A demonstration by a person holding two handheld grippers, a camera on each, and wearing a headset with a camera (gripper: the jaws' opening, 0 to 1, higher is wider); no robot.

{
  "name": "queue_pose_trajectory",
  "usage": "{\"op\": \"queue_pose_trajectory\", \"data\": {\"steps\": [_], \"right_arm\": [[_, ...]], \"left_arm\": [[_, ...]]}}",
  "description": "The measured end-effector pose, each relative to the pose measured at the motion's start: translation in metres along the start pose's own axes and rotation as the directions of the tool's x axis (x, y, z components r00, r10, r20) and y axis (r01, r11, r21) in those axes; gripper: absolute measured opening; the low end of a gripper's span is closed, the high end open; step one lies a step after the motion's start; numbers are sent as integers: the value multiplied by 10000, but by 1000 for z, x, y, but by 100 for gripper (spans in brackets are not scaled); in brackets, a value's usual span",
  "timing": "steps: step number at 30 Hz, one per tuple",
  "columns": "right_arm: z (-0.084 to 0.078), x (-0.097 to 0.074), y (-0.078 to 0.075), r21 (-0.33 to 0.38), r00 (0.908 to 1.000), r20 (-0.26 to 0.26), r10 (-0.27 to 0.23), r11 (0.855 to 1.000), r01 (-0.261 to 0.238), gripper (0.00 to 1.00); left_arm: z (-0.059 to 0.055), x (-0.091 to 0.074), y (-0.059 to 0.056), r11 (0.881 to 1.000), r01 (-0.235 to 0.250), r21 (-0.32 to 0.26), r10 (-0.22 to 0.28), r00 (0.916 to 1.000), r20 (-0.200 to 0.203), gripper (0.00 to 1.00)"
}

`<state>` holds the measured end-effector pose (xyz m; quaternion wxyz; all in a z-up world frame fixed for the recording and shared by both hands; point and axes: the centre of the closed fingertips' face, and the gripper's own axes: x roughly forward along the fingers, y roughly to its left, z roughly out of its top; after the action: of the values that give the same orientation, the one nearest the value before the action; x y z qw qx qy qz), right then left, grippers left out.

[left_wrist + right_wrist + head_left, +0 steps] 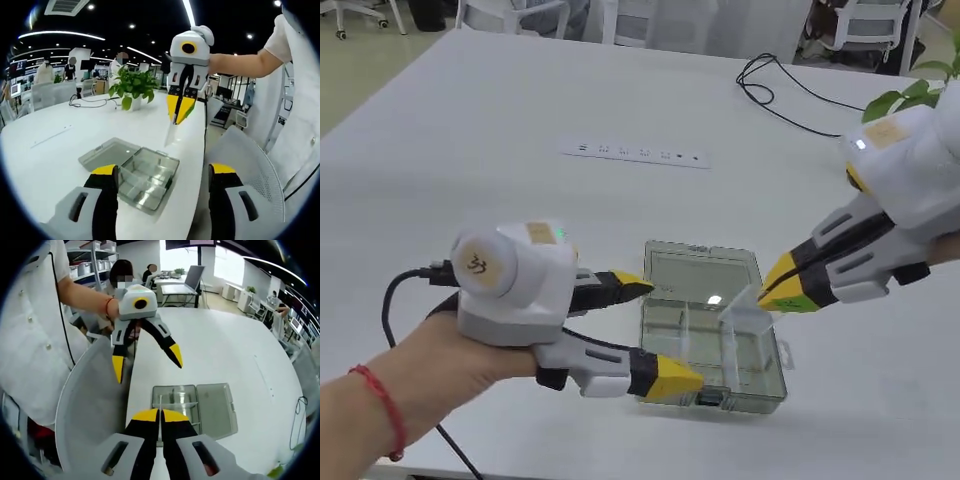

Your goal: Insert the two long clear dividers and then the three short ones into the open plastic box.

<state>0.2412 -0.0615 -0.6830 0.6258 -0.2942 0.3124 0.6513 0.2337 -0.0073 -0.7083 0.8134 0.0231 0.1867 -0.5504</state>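
Clear plastic all round, so read the edges, not the faces.

- The open plastic box (740,400) sits on the white table (470,150) close in front of you. Its lid lies flat on the far side.
- Partitions already stand inside. I cannot count them through the glare.
- Your right hand-held gripper (770,292) has its jaws pinched together on a clear divider (745,318), over the box's right-hand part.
- Your left hand-held gripper (665,332) is spread wide with nothing in it. One tip is near the hinge line and the other near the front wall, at the box's left side. I cannot tell whether either touches.

What the move turns on: the box lies below and just ahead of the right tips, so the right hand is the one placed to seat the piece, I judge.

- Right gripper view: the divider (160,404) shows edge-on, a thin line running out from the jaws across the box (175,407). That gives you its long axis against the partitions.
- Left gripper view: the divider (170,134) shows as a pale strip pointing down from the right hand-held gripper (179,112). There is a gap between it and the box (145,180), which the head view flattens away.
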Motion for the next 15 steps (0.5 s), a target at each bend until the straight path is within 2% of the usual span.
{"op": "queue_pose_trajectory", "data": {"steps": [2,5,10,15], "right_arm": [[-2,3,-4,40,10000,-6,-66,10000,66,3],[-7,8,-15,74,9998,-45,-208,9998,208,3],[-14,19,-25,233,9992,-69,-392,9990,394,3],[-19,30,-25,399,9991,-107,-416,9983,420,3]], "left_arm": [[-3,-1,1,9999,32,121,-30,9999,-110,77],[-6,-2,3,9997,52,227,-47,9997,-238,84],[-10,-2,8,9994,79,346,-65,9992,-401,94],[-16,-3,13,9991,56,416,-32,9984,-563,100]]}}
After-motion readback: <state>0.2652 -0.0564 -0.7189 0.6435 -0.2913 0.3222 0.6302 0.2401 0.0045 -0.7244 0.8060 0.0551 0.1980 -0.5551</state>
